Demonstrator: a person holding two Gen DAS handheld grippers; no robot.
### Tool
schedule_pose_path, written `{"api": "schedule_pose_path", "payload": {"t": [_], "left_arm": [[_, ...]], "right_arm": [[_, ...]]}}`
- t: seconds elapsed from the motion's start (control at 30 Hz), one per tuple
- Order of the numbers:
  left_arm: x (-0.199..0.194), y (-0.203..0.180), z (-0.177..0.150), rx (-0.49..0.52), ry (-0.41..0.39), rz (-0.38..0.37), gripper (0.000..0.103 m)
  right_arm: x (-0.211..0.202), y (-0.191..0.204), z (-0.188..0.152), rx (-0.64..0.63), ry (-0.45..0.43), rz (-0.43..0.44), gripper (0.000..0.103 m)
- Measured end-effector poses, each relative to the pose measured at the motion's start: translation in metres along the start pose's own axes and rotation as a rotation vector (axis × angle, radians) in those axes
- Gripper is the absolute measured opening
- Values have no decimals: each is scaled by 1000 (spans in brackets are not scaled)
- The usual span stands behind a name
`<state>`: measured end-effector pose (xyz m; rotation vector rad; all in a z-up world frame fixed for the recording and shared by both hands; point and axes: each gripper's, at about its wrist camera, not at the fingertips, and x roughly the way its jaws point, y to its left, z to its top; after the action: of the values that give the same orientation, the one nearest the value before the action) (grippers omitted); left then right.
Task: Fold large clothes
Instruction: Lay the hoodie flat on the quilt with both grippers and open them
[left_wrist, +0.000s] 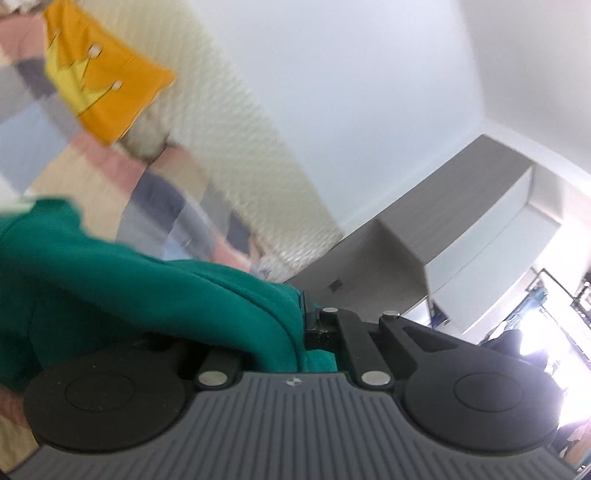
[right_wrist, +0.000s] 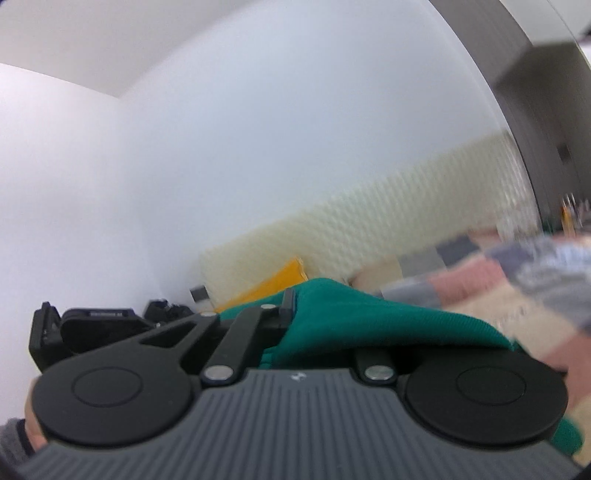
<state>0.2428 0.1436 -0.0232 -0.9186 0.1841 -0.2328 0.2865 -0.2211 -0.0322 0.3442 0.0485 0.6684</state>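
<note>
Left gripper (left_wrist: 308, 321): clamped on the green garment (left_wrist: 129, 295), likely to lift one edge.
Garment position: raised above the patchwork bedspread (left_wrist: 74, 162), slung between both tools.
Right gripper (right_wrist: 286, 308): closed on the cloth's other end, likely to spread it before folding.

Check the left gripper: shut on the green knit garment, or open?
Shut on it. In the left wrist view the left gripper has its fingers drawn together, with the green knit garment pinched between them and draping off leftward.
</note>
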Motion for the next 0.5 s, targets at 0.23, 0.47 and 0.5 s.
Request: {"api": "schedule_pose_path", "payload": {"t": [0.23, 0.47, 0.5], "left_arm": [[-50, -109, 50, 100, -109, -40, 6], [-101, -231, 99, 266, -221, -49, 6], [-108, -248, 106, 287, -236, -53, 6]], "right_arm": [[-12, 44, 96, -59, -65, 65, 10], [-33, 90, 183, -135, -158, 110, 10], [-36, 95, 193, -142, -174, 117, 10]]}}
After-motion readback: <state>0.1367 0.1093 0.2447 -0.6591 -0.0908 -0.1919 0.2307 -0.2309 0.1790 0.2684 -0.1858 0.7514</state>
